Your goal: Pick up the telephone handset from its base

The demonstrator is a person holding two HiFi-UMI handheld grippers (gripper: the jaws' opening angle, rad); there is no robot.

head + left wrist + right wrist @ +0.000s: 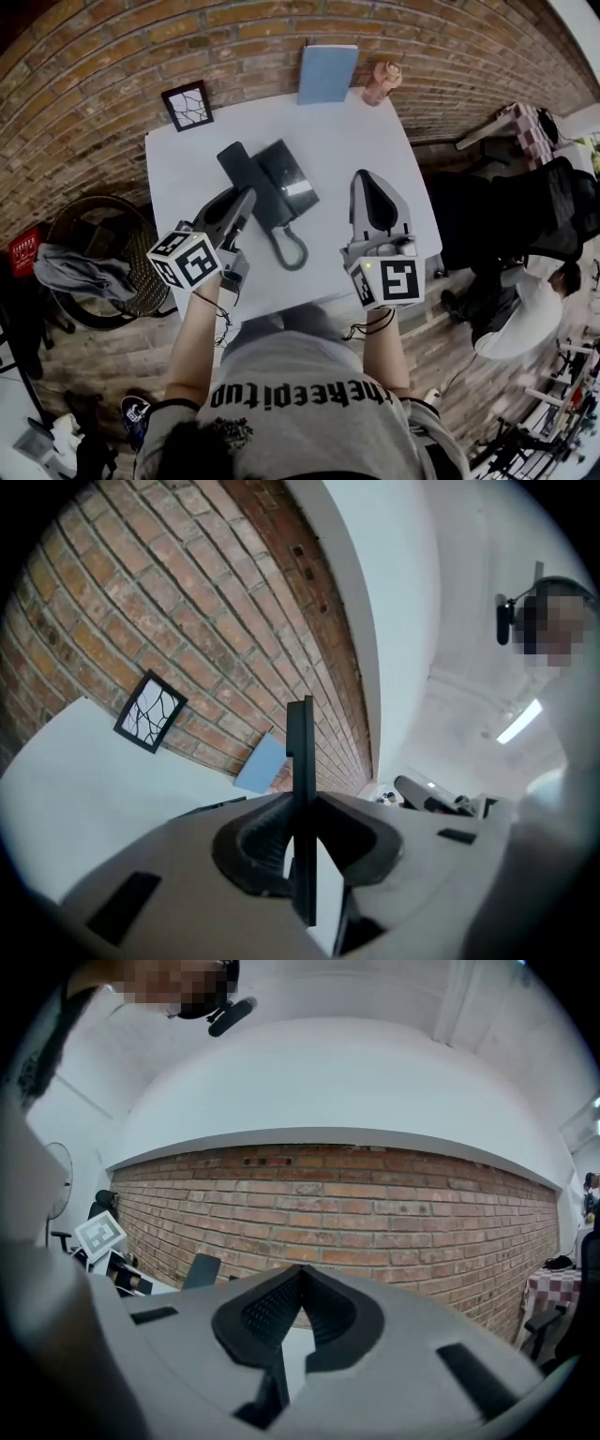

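Gripping the black telephone handset (246, 173) by the left of its base (292, 180), the left gripper (242, 202) clamps it; the right gripper (368, 183) is closed, empty. The shirt lettering (295, 394) is illegible.

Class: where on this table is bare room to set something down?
Bare: the table's left strip by the picture frame, and the right part between telephone base and blue book. Crowded: centre, with handset, cord, left gripper.

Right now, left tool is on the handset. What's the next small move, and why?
Probably raise the left tool slightly, straight up. Its jaws are clamped on the handset, which in the head view looks barely clear of the base. The cord lies in a loose loop, so it seems to have slack.
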